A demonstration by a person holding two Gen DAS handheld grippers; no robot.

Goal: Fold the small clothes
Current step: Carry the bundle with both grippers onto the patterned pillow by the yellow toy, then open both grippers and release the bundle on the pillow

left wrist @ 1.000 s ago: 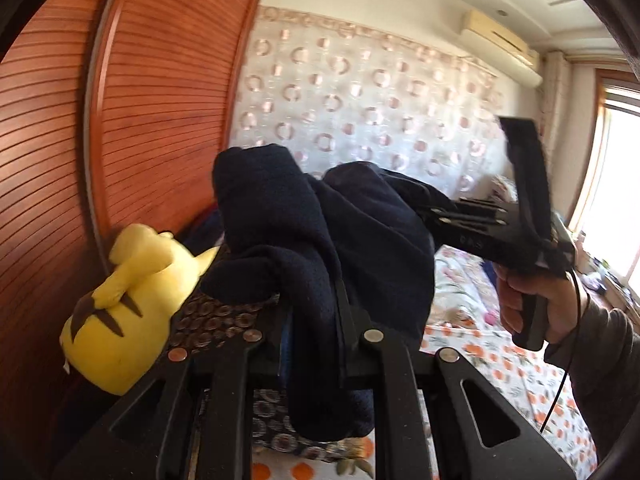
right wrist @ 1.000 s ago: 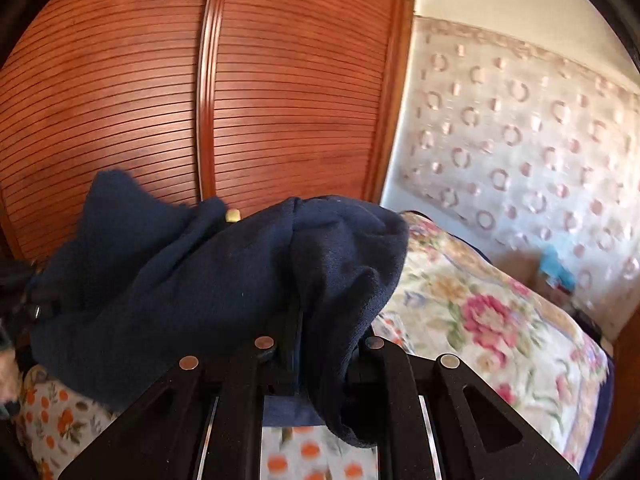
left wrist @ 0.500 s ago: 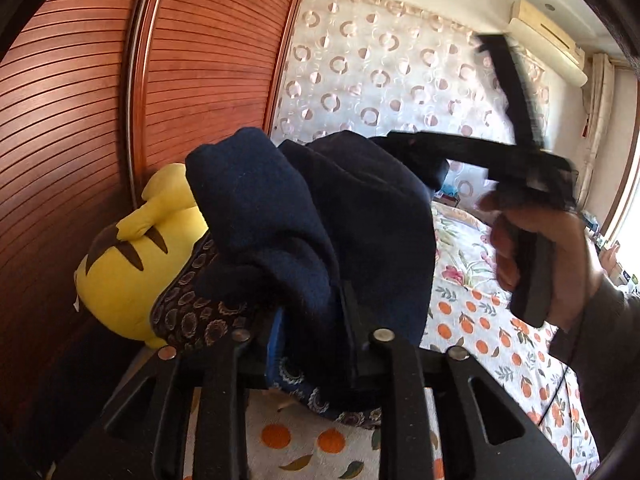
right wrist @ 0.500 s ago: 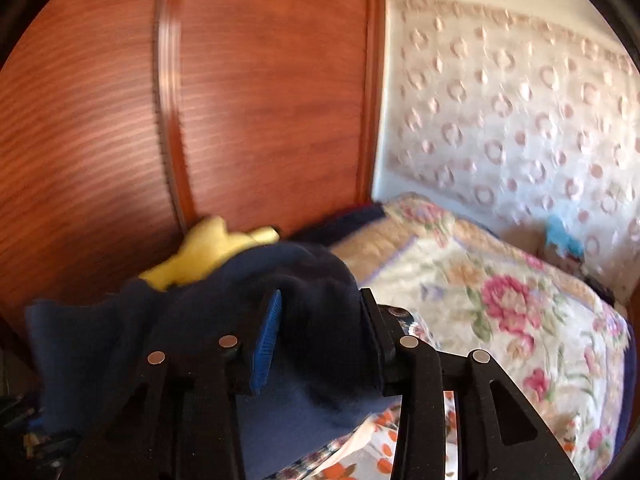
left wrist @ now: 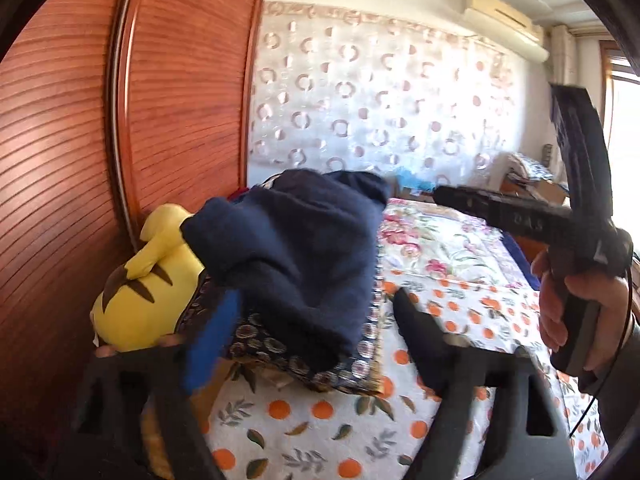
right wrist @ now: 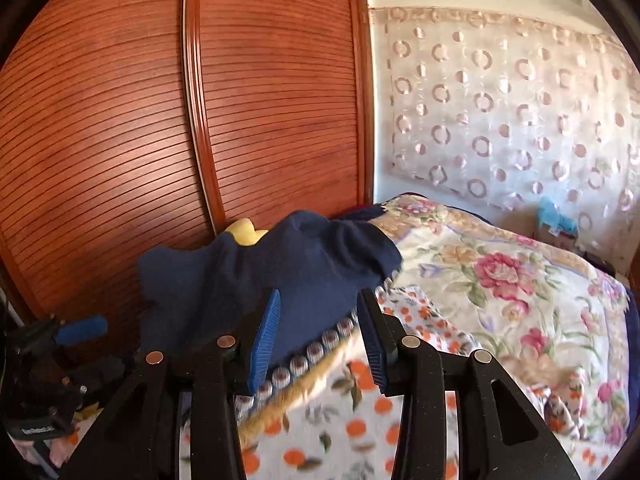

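Both the left claw [left wrist: 316, 320] and right claw [right wrist: 320, 320] had just been opening, jaws clear of the navy garment [left wrist: 296, 248], apparently to leave it folded on the patterned pile by the yellow plush toy [left wrist: 140, 280].

The folded garment [left wrist: 304, 256] lies on a cushion [left wrist: 280, 352] on the bed [left wrist: 320, 420], plush toy [left wrist: 136, 292] to its left.

Right claw [right wrist: 320, 328] just opened, navy garment [right wrist: 280, 264] loose between fingers, floral bedspread [right wrist: 500, 280], wooden wardrobe [right wrist: 160, 120]
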